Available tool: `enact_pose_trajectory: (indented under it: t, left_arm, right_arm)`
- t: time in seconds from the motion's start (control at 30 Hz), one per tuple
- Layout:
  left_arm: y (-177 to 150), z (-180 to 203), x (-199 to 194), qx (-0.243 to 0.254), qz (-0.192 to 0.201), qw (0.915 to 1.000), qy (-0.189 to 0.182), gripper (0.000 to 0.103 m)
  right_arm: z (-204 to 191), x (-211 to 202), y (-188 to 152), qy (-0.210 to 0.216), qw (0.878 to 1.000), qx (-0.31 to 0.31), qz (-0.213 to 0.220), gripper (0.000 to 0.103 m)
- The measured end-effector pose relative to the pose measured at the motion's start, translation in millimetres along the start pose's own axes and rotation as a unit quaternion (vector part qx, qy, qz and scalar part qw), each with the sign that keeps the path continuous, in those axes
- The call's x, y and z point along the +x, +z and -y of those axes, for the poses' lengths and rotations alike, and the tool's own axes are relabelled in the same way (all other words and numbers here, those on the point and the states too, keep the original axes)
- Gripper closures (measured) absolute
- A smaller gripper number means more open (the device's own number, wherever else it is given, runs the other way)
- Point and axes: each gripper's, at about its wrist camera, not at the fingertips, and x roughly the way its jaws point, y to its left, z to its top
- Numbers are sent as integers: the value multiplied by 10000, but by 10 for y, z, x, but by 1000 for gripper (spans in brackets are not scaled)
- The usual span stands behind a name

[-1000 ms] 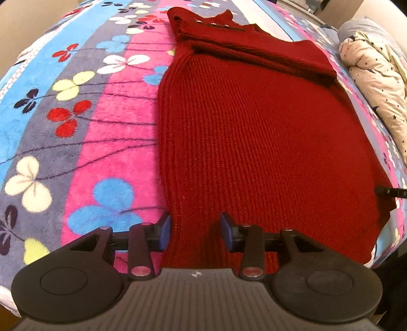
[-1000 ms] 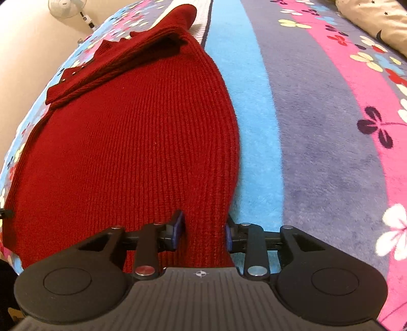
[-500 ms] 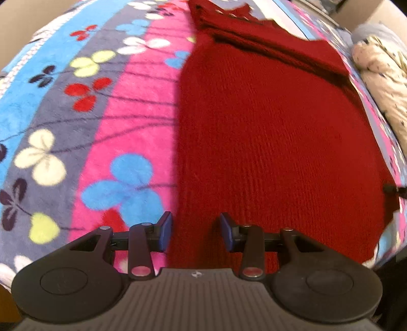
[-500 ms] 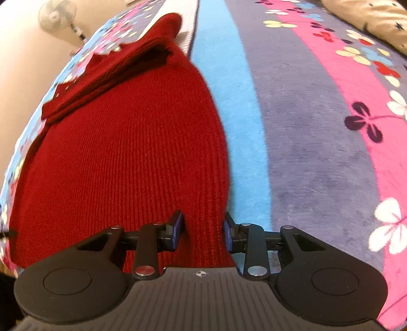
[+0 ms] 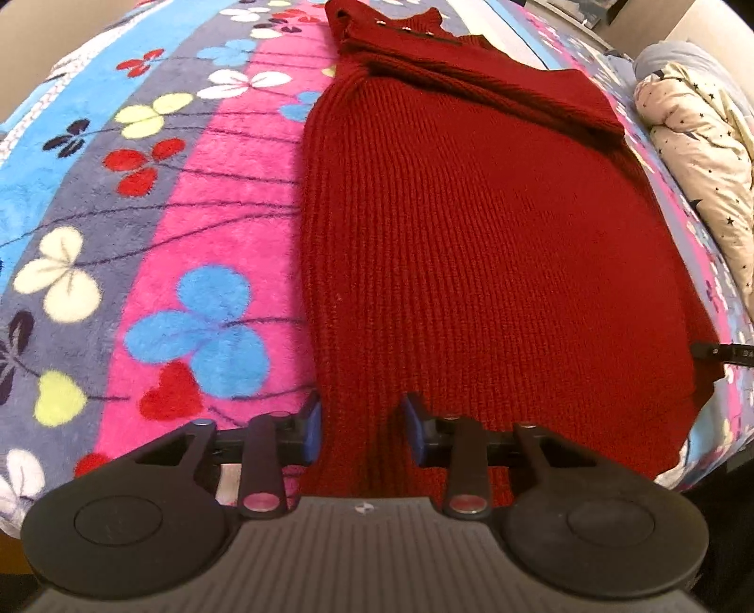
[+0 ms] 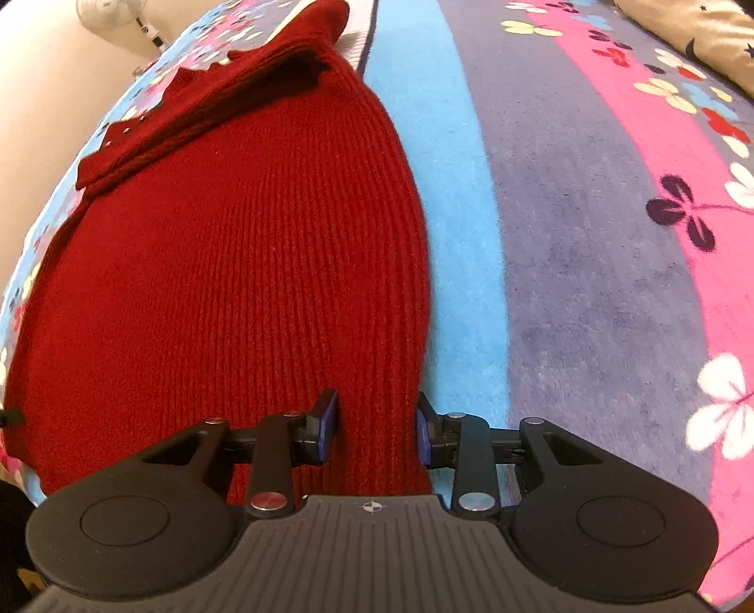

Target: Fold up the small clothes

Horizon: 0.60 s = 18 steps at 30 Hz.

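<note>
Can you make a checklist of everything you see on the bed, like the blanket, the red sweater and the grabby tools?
Surface: flowered striped blanket covering the bed.
Job's things: red knit sweater lying flat, sleeve folded across its top.
Clutter: star-print bedding bunched at the bed's edge.
Grippers: left tool has just been closing, sweater's near left corner between its pads; right tool pinches the near right corner.
Cables: nothing seen.
Surroundings: white fan by the plain wall.
</note>
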Motion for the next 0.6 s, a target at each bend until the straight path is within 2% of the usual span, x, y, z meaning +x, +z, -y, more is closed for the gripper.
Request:
enact_pose_trajectory:
  t: [0.03,0.1,0.23,0.3,0.43,0.6]
  left_arm:
    - [-10,8,-14,5,45,10000,35,86]
    - [-23,18,-58,-9,176,9998,122,94]
    - [-51,89,-232,108,653,9978,89,95]
    - [-67,97,-384,69,909,9958,-75,96]
    - [-26,67,-666,-186,1215,9914,-448,96]
    - [-58,-32,-1241,-328,1612,9820,-927,97]
  right_arm:
    - [-13,-13,-9,-2,10000,-52,17,70]
    - [-26,-40,-30,14,9999,-100,70,79]
    - [-114,-200,-72,165,9984,-307,434,83]
    - [-152,-329,-98,297,9965,-326,713,84]
    - [-287,-729,-167,592,9844,-527,1568,86]
    - [-220,-1282,-345,1021,9681,-114,2285,89]
